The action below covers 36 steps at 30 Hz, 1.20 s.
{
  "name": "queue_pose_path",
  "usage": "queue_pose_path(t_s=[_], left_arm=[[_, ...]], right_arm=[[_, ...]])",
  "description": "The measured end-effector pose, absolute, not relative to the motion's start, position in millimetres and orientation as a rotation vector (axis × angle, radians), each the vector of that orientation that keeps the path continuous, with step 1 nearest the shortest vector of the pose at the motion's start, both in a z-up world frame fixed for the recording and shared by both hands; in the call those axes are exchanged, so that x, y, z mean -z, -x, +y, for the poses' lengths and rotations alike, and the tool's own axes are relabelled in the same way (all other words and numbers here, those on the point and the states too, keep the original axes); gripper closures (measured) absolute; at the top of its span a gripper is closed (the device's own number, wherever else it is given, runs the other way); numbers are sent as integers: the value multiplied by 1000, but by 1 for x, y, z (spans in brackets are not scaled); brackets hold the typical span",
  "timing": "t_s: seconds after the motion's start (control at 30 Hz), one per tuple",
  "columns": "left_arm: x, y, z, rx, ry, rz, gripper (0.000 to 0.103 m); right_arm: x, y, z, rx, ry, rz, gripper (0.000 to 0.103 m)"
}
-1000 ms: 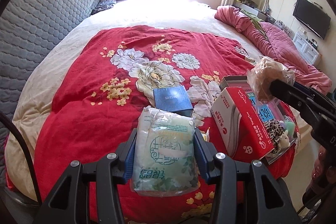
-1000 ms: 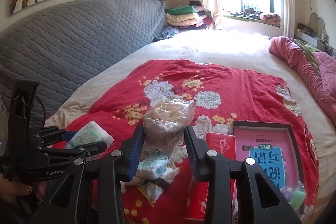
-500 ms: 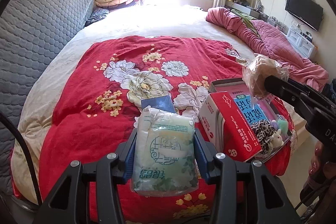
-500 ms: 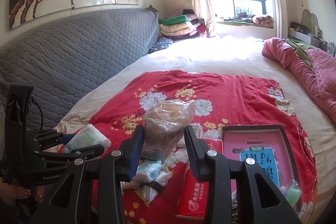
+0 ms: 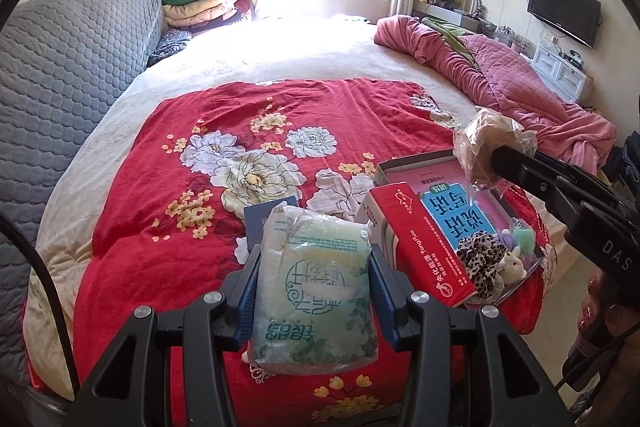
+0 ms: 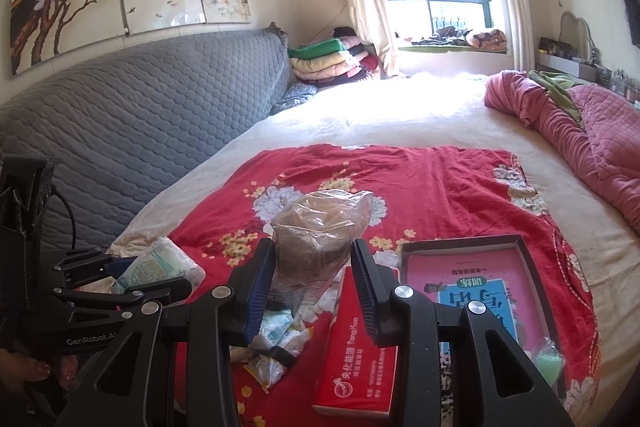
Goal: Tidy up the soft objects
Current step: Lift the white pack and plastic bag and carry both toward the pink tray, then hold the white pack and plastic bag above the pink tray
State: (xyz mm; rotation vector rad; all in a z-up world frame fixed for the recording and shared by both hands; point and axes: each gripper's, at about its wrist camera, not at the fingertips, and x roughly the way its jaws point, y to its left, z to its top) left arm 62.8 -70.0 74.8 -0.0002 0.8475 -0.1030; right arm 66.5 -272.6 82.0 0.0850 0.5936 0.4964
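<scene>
Mid-carry, judging by both loads hanging clear of the red floral bedspread point(image 5: 168, 163). Left gripper point(image 5: 313, 283) clenched on a soft pale-green plastic-wrapped pack with teal print point(image 5: 314, 287), blue pads pressing its two sides; in the right wrist view the same pack point(image 6: 160, 263) off to the left, above the bedspread. Right gripper point(image 6: 313, 267) clenched on a crinkled clear plastic bag with a brown soft lump inside point(image 6: 320, 235), pinched low, the top ballooning free above the fingers. Below and between: a red tissue carton with white lettering point(image 5: 420, 243), leaning against a shallow open box with a pink and blue printed sheet point(image 6: 476, 275) and small plush bits in its near corner. Loose white wrappers point(image 6: 276, 339) scattered just left of the carton.

Next move, likely: picking a spot for each load, lowering gently, releasing only once the weight rests. Bag slippery, so grip best kept firm until then.
</scene>
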Motion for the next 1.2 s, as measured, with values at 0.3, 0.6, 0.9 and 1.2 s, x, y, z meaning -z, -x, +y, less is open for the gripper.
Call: queue_pose_path(t_s=[0.3,0.6,0.9,1.2], left_arm=[[-78,-70,-105,161,-35,841,54],[-75,-83,-150,252,-49,852,54],[-58,-100,-194,329,-71,886,54],[-25,-121,-235,420,-61,987,54]], right_arm=[[-88,-62,-315,-400,-105,563,62],[-92,-57,-365,-272,-115,544,62],[-78,-56,-398,-208,-150,570,62],[-55,-63,-416,-167,-172,623,62]])
